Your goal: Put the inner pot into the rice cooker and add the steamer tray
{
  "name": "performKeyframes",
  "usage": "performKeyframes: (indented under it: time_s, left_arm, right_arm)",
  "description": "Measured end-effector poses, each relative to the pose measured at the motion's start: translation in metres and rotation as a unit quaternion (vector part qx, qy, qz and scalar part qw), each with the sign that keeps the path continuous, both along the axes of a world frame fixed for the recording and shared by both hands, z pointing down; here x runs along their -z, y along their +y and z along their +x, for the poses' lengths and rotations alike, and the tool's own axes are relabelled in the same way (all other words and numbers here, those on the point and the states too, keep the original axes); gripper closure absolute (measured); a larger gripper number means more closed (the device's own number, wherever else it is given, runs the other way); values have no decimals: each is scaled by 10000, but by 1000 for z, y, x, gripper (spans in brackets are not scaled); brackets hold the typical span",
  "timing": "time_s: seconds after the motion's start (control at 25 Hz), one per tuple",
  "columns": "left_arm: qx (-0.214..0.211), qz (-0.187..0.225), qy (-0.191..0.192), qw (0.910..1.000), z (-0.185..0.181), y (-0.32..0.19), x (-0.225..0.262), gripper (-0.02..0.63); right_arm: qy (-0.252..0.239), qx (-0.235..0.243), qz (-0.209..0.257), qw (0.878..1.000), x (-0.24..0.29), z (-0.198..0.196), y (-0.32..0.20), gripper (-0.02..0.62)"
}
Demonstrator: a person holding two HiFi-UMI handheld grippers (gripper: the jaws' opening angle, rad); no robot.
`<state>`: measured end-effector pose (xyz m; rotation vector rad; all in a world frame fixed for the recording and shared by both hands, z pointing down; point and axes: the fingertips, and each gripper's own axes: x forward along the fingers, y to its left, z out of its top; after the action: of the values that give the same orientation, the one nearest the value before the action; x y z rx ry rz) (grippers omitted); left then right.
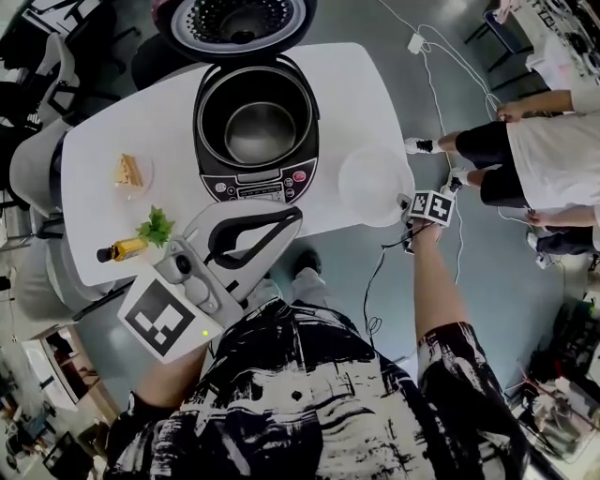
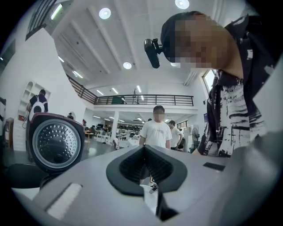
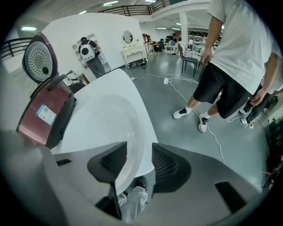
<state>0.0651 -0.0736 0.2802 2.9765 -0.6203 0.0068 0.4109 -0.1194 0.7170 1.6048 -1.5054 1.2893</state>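
The rice cooker [image 1: 255,184] stands open at the far side of the white table [image 1: 103,131]. Its lid [image 1: 234,19] is tipped up and back. The shiny inner pot [image 1: 260,131] sits inside the cooker.

The steamer tray [image 1: 373,183] is see-through white. It lies on the table just to the right of the cooker, close to the table's right edge.

The right gripper [image 3: 139,145] points down at that edge. Its two jaws are apart. The white edge of the tray and table runs between them, and I cannot tell which of the two it is. The pads [image 3: 166,164] do not squeeze it.

The left gripper [image 1: 296,215] is held flat, in front of the cooker. Its jaws are closed tip to tip, and there is nothing between them.

On the left part of the table there is a small plate with a bit of food [image 1: 129,172]. Near it lie a green leafy sprig [image 1: 157,227] and a little bottle of yellow oil [image 1: 117,251], lying on its side.

A person in a white shirt and black shorts [image 1: 525,150] stands on the grey floor to the right of the table. A thin white cable [image 1: 450,66] snakes over the floor near their feet.
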Motion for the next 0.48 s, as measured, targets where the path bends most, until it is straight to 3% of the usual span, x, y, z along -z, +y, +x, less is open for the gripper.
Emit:
performKeyframes:
  time_s: [0.28,0.48]
  left_arm:
    - [203,-41,-29,9998,-16,-4,-5,601]
    - [270,-18,26,9996,-20,-4,-3,601]
  right_arm:
    - [193,-65,-228,9995,-14,-2,0,569]
    - [85,-200,-329,9992,-10,-1,1,592]
